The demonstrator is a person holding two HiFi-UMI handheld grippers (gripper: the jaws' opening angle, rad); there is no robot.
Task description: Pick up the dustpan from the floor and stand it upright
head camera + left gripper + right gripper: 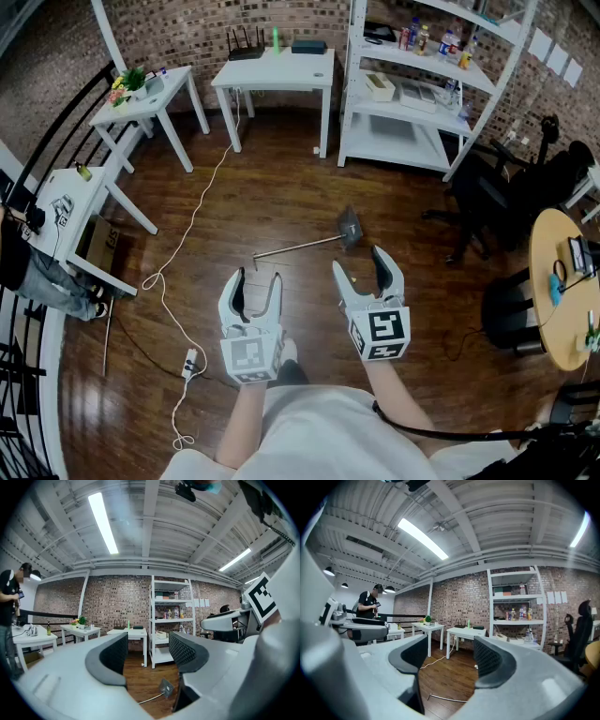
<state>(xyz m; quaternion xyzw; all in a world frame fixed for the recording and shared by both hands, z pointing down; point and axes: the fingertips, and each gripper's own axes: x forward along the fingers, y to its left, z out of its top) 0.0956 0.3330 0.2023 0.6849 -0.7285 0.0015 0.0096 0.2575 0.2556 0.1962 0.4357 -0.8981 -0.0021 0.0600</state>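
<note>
A grey dustpan with a long metal handle lies flat on the wooden floor, just ahead of both grippers. In the left gripper view the dustpan shows low between the jaws. Only its handle appears in the right gripper view. My left gripper is held level above the floor, open and empty. My right gripper is beside it, also open with nothing between its fingers. Both are short of the dustpan and not touching it.
A white cable runs across the floor to a power strip at the left. White tables and a white shelf unit stand at the far brick wall. A black office chair and a round wooden table are at the right.
</note>
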